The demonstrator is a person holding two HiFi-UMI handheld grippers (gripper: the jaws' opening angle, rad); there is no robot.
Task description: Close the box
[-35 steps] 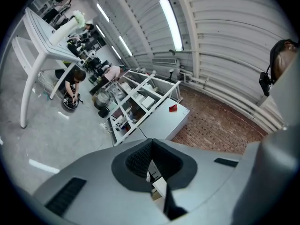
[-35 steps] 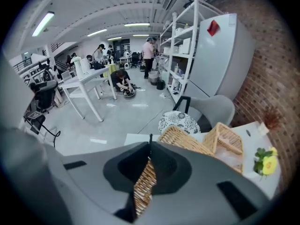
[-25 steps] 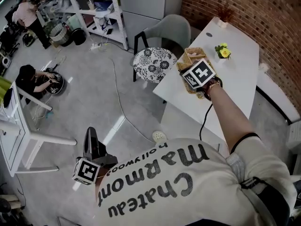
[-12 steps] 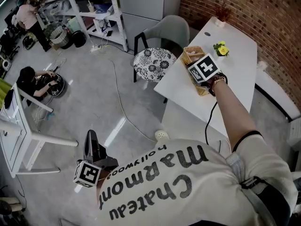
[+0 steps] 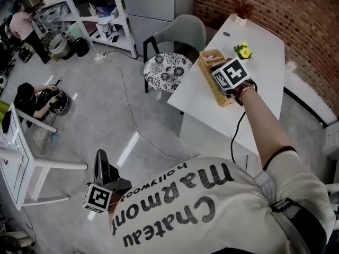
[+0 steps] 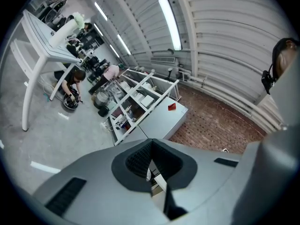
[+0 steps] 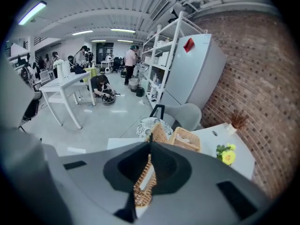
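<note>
At 9 o'clock in the head view a person [image 5: 30, 97] crouches on the floor near a white side table [image 5: 21, 157], and metal shelving [image 5: 100, 9] stands at 11 o'clock. The left gripper [image 6: 150, 146] hangs low at 7 o'clock, well apart from the work, its jaws pressed together and empty. A cable [image 5: 130, 110] snakes across the floor. A chair [image 5: 168, 70] with a patterned seat stands against the white table [image 5: 265, 73], at 9 o'clock from the wicker box [image 7: 187, 138]. The right gripper [image 7: 150, 139], at 1 o'clock, has its jaws pinched on the lid [image 7: 158, 132], which stands on edge along the box's left side. Yellow flowers [image 5: 243, 50] sit near the box, at 1 o'clock from it.
</note>
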